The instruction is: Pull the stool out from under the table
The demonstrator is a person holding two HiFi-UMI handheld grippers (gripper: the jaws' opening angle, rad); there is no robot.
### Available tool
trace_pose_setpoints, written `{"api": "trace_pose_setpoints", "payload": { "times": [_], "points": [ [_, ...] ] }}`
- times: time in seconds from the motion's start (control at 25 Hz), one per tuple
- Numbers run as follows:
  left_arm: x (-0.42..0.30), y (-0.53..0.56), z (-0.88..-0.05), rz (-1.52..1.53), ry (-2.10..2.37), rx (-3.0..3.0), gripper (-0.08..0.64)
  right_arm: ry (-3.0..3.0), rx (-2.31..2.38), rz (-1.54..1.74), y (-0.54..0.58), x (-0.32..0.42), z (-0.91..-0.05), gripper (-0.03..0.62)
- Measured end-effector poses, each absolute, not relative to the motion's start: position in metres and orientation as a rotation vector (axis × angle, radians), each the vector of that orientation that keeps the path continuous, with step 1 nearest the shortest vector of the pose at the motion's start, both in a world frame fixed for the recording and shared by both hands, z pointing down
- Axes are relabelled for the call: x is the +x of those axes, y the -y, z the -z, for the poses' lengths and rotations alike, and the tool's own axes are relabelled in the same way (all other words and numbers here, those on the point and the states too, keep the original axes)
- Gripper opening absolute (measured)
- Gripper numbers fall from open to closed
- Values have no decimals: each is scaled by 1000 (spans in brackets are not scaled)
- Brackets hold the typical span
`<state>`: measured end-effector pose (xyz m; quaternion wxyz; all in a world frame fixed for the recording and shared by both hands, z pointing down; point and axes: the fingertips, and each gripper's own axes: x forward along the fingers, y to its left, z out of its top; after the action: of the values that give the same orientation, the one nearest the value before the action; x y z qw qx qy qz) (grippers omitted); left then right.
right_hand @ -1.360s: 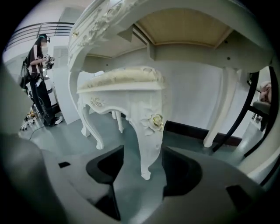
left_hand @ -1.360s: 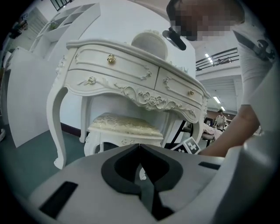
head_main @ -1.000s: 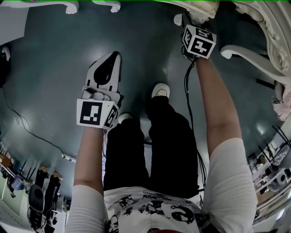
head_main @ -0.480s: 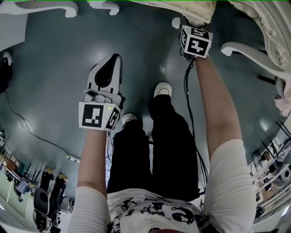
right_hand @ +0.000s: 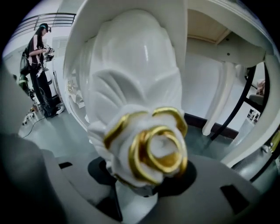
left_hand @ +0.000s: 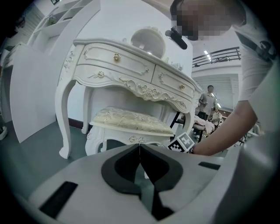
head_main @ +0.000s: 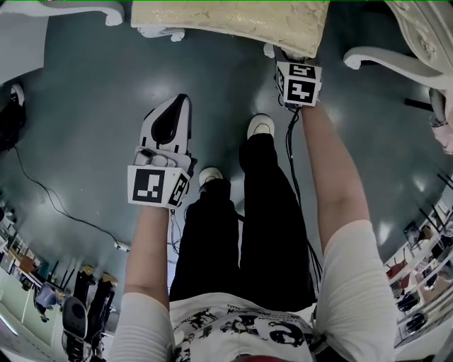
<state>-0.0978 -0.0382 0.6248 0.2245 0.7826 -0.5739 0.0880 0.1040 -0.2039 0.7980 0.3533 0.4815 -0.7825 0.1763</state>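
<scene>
Stool [left_hand: 131, 127] first: it sat between the front legs of the table [left_hand: 127, 65]. Its cream cushion [head_main: 226, 21] showed out from under the table's front edge on my side, with the long side running along that edge. My right claw [head_main: 291, 58] was at the stool's front corner, the one nearer the table's right leg. Its jaws had just been closing, and in the right gripper view they stood wide around the carved knee of that corner. The white leaf and gold rose [right_hand: 148, 148] filled the gap between them, so I took it as a grip on the stool, not an empty claw. My left claw [head_main: 177, 102] was pinched together with nothing in it, hanging over the floor [head_main: 85, 106] well out from the table and pointing toward it. So the right hand was the near one, and the only one holding. As I judged it, the pull turned on this: the stool lay straight ahead of the claw, toward the table. It had to travel square to its long side, directly away from the table toward my feet [head_main: 260, 126]. Held by one corner only, it might swing instead of sliding true. Much was hidden. In the head view the right jaws were tucked beneath the cushion's corner, and the cushion's far part was cut off at the top. I could not see the back legs, nor, behind the rose, exactly where the pads pressed.
</scene>
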Motion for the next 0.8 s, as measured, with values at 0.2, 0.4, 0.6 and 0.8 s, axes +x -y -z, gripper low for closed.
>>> {"api": "trace_pose_setpoints", "payload": {
  "times": [0.2,0.4,0.6,0.8],
  "points": [
    [-96,15,-609,-232,1562,2193,20,2014,1206,-464,153,107,-798,229],
    [-93,-12,-610,-252,1525,2218,20,2011,1197,-469,114,108,-801,229],
    [-90,-31,-615,-294,1515,2215,20,2008,1184,-476,91,110,-801,232],
    [-88,-51,-617,-318,1513,2207,20,2010,1135,-468,62,108,-802,233]
  ]
}}
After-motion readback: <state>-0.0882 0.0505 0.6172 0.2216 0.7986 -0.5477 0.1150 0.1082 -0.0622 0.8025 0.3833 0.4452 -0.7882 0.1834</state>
